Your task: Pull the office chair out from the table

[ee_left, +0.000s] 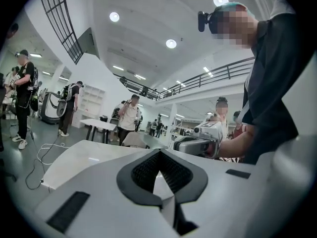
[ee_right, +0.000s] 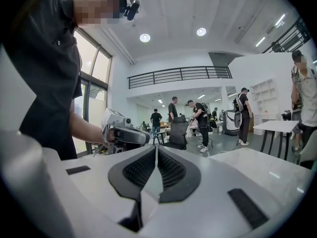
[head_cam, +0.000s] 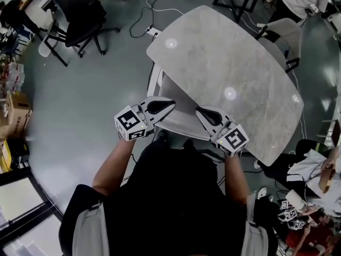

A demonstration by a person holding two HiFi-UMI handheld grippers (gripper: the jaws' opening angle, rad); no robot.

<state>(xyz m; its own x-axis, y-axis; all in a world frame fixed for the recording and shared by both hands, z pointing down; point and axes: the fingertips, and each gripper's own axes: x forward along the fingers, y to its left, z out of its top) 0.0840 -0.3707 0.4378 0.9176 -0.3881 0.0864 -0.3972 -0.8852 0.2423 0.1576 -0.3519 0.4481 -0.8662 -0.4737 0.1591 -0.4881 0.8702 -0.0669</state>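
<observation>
**Chair still tucked in, the pull not begun**

In the head view the person faces the near edge of the pale stone-look table (head_cam: 229,52), whose top spreads away toward 1 o'clock. The office chair (head_cam: 181,119) sits at 12 o'clock, straight ahead. A pale grey panel of it shows just below the table's near edge, with a white piece of frame on the panel's 10 o'clock side. The rest is under the top or hidden by the person's body.

The left gripper (head_cam: 171,104) lies at 11 o'clock and the right gripper (head_cam: 199,111) at 1 o'clock, their tips turned toward each other over that panel. Each gripper's own view shows its jaws closed together, with only a pale sliver in the gap. Whether that sliver is the chair's edge cannot be told. A black chair (head_cam: 80,15) stands well apart at 10 o'clock.

By this reading none of the pull is done. A firm hold on the chair and the whole draw back toward 6 o'clock remain.
</observation>
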